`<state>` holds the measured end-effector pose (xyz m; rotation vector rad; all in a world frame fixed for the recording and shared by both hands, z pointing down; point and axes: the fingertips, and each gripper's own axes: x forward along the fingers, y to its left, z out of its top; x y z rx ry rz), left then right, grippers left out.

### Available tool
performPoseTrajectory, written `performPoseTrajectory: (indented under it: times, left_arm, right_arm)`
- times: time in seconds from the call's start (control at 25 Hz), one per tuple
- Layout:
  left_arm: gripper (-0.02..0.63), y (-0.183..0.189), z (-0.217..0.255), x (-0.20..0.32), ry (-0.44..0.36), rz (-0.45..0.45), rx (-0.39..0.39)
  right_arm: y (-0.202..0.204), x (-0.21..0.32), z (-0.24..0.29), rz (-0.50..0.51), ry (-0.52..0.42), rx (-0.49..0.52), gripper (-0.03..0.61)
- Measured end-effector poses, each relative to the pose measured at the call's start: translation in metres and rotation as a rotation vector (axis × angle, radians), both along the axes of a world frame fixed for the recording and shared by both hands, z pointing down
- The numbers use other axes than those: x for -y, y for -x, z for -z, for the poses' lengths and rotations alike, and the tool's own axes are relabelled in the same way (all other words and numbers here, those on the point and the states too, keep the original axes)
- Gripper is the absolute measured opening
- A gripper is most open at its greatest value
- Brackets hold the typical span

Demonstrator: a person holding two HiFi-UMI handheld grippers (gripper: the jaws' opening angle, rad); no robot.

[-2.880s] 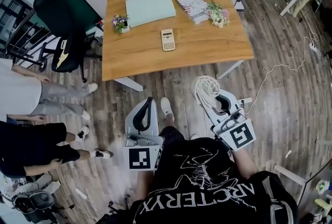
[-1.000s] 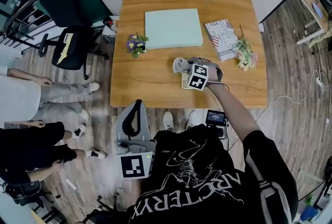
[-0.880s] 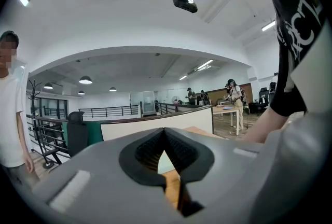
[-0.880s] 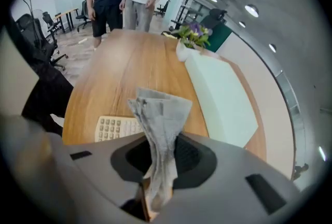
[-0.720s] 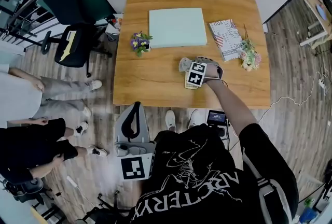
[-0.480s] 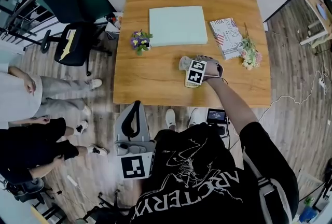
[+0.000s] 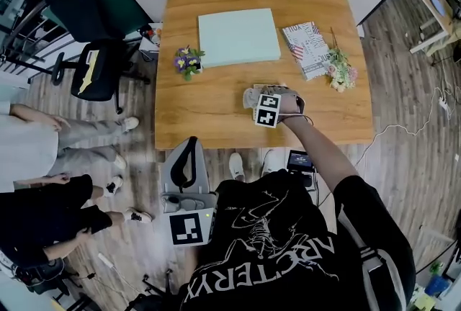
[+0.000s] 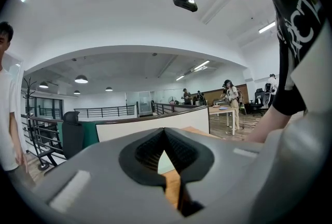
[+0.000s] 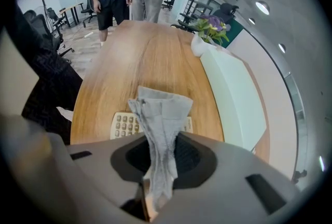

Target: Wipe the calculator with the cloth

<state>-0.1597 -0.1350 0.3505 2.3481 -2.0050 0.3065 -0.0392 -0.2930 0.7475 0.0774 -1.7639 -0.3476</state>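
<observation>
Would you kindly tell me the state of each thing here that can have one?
right gripper, shut on the cloth.
cloth, bunched, its free end over the calculator.
calculator, lying flat, keys up, partly covered.
left gripper, shut, empty.
magazine, closed, lying flat.
potted flowers, upright.

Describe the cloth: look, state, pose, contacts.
The cloth is plain grey fabric, thin and creased. It is bunched into a narrow twist where the right gripper clamps it between its jaws. Past the jaws its free end fans out wider and lies over the middle of the calculator on the table, hiding some keys. Whether it presses on the calculator cannot be told.
</observation>
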Motion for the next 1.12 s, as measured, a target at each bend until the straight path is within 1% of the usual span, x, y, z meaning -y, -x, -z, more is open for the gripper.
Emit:
performPoseTrajectory:
  times: [0.24, 0.4, 0.48, 0.6, 0.72, 0.8, 0.88, 1.0, 1.12]
  left_arm:
    - [0.009, -0.004, 0.002, 0.006, -0.014, -0.038, -0.011]
    - [0.009, -0.003, 0.007, 0.008, -0.051, -0.063, -0.013]
    - [0.009, -0.004, 0.007, 0.008, -0.053, -0.072, -0.018]
    - [0.009, -0.005, 0.002, 0.006, -0.023, -0.079, -0.024]
    - [0.009, -0.003, 0.006, 0.007, -0.077, -0.093, -0.006]
    - [0.009, -0.003, 0.008, 0.007, -0.093, -0.098, -0.007]
    - [0.009, -0.005, 0.007, 0.006, -0.081, -0.100, -0.013]
    - [0.009, -0.008, 0.003, 0.004, -0.035, -0.099, -0.034]
    - [0.009, -0.006, 0.003, 0.003, -0.049, -0.100, -0.027]
  right_arm:
    - [-0.005, -0.029, 0.001, 0.018, 0.018, -0.011, 0.089]
    - [-0.004, -0.052, 0.003, 0.024, 0.033, -0.012, 0.089]
    - [-0.004, -0.063, 0.003, 0.021, 0.042, -0.011, 0.089]
    - [-0.004, -0.080, 0.003, 0.027, 0.054, -0.011, 0.089]
    - [-0.005, -0.096, 0.001, 0.031, 0.069, -0.014, 0.089]
    - [-0.005, -0.104, -0.001, 0.031, 0.082, -0.018, 0.089]
    - [-0.005, -0.113, -0.005, 0.035, 0.102, -0.025, 0.089]
    - [-0.006, -0.125, -0.015, 0.044, 0.124, -0.038, 0.089]
    - [-0.007, -0.128, -0.019, 0.027, 0.124, -0.033, 0.089]
